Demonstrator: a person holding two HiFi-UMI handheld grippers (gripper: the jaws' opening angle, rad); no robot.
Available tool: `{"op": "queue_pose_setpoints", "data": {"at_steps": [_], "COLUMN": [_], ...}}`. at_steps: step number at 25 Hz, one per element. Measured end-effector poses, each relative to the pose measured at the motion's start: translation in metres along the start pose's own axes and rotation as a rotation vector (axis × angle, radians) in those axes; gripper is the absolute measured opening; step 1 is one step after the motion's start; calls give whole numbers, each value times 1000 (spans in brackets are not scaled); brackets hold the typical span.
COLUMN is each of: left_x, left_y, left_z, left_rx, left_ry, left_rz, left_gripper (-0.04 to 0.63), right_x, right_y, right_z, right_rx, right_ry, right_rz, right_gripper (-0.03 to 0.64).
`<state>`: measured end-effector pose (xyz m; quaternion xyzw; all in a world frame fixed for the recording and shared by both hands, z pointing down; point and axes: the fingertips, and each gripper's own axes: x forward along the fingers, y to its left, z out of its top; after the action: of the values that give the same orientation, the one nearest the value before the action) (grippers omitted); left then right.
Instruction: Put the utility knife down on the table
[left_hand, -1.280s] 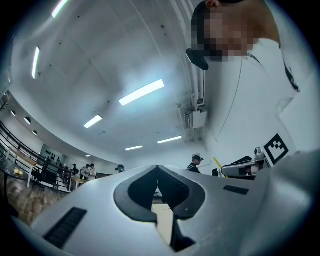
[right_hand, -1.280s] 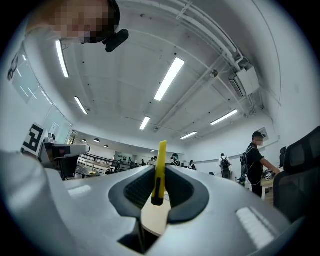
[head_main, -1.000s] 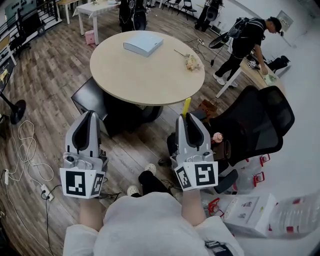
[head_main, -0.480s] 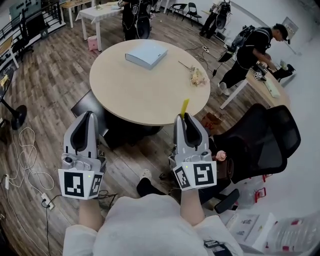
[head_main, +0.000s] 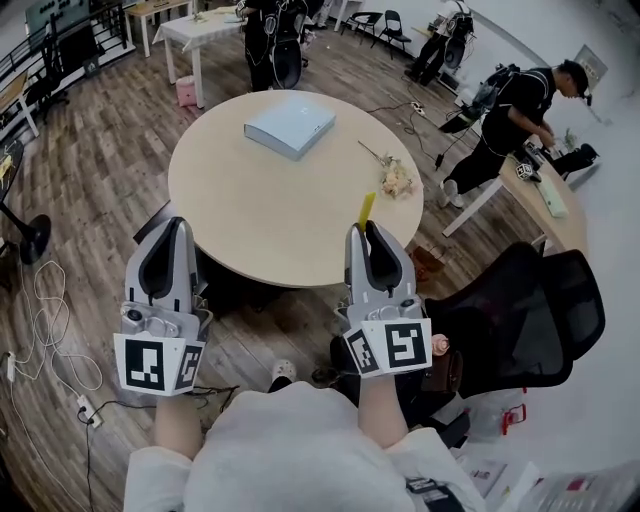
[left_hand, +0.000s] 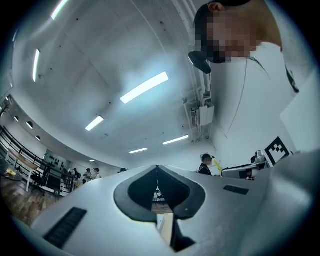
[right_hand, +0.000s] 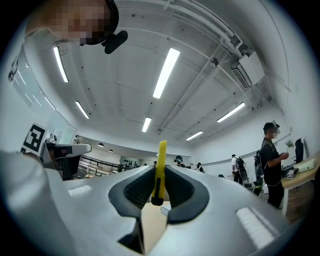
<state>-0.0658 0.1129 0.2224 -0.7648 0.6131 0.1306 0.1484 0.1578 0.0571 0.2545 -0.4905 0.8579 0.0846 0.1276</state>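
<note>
A yellow utility knife (head_main: 367, 208) sticks up out of my right gripper (head_main: 365, 228), whose jaws are shut on it; in the right gripper view the knife (right_hand: 160, 170) stands upright between the pads. The knife's tip lies over the near edge of the round beige table (head_main: 250, 200). My left gripper (head_main: 172, 228) is held to the left, by the table's near-left edge, with its jaws closed together and nothing between them (left_hand: 157, 167).
A pale blue box (head_main: 289, 125) lies on the far part of the table and a dried flower sprig (head_main: 392, 176) at its right. A black office chair (head_main: 510, 310) stands to my right. A person (head_main: 515, 110) bends over a side table at the far right.
The round table has come closer under both grippers, and the knife's tip now overlaps its near edge. Both grippers keep the same hold.
</note>
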Motion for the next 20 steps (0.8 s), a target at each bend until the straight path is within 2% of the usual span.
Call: {"op": "queue_pose_setpoints", "data": {"at_steps": [9,15,20], "left_x": [58,78,97], "left_y": [-6,-15,-11], "left_z": [-26,-46,-54], "left_rx": [10,19,21], "left_ry": [-14,31,36], "left_rz": [36,24,29], "left_gripper": [9,9,9], "right_x": [51,69,85], "right_y": [-47,-58,-68], "right_z": [-21,-40,-48], "right_rx": [8,47,58], "right_ry": [-7,12,16], "right_rz": [54,84,87], "right_gripper": [71,71,71]}}
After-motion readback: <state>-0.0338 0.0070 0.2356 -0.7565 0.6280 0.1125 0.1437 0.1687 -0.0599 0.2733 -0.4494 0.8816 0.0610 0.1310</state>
